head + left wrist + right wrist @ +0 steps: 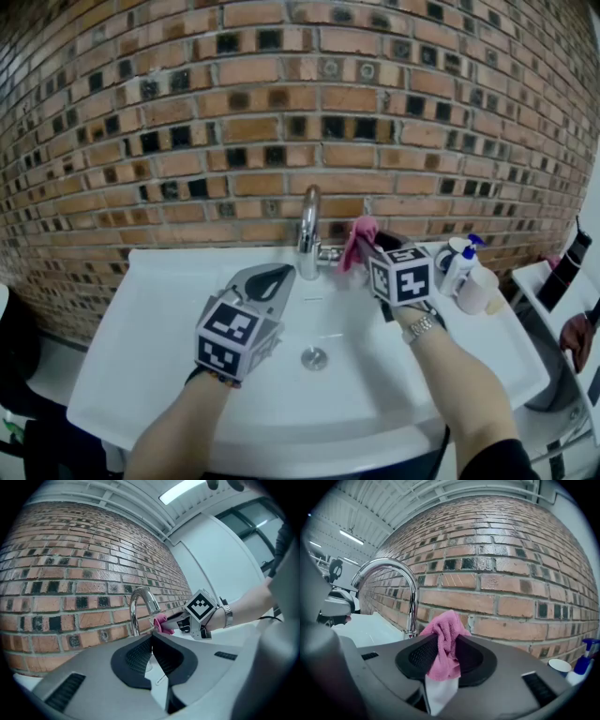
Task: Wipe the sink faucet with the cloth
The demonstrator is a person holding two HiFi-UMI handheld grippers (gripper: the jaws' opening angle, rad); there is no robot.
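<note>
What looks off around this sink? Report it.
Nothing stands out. The pink cloth is clamped in the right gripper beside the faucet, the left gripper is shut and empty, and the sink shows no spill.

Left claw is over the sink. The faucet is straight ahead of it on the back rim, with the wall directly behind. The drain is below it and slightly right, nearer the person. Right claw sits just right of the faucet. The cloth is pinched between its jaws, top end sticking out ahead, just beside the faucet; can't tell if they touch. Pump bottle and cup are on the ledge to the right of that claw.
</note>
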